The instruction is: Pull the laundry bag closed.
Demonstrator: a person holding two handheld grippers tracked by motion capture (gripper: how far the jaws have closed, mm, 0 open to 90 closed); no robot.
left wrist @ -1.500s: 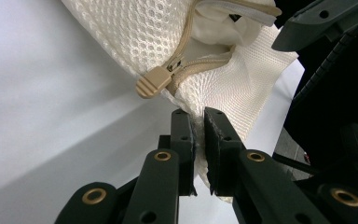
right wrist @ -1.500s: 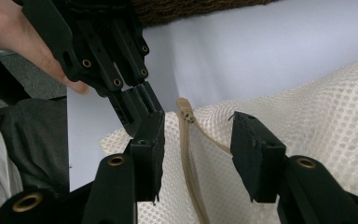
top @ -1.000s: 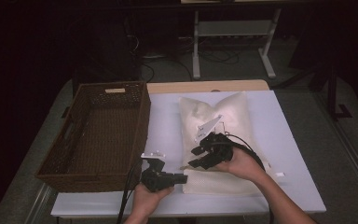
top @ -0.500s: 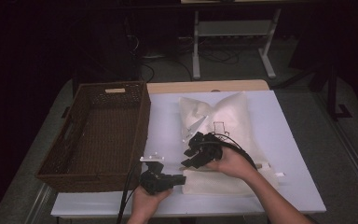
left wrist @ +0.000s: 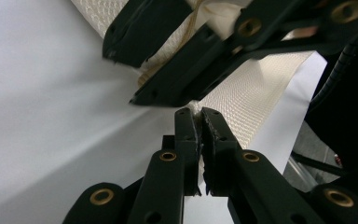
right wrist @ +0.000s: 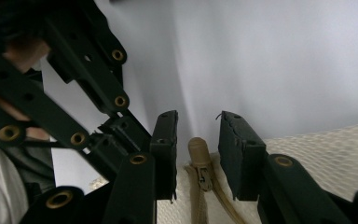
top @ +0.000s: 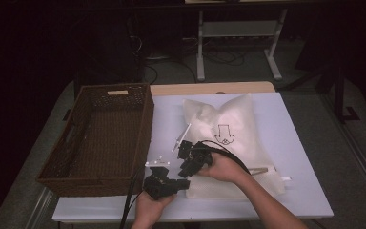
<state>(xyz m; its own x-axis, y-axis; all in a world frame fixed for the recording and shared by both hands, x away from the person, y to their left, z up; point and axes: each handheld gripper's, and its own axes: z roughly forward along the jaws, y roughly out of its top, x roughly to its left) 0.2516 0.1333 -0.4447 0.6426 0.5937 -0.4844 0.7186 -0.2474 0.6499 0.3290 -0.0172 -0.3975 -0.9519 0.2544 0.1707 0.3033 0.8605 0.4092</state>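
While left tongs (left wrist: 198,114) clamp cream mesh pillowcase (top: 233,125) corner, right tongs (right wrist: 196,135), closing, straddle tan zipper pull (right wrist: 199,156) untouched

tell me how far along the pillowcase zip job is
Done: the left gripper is shut on the corner of the cream pillow cover. In hand: the right gripper has just been closing around the tan zipper pull, pads apart from it. Left: grip and slide it; the wicker basket holds nothing.
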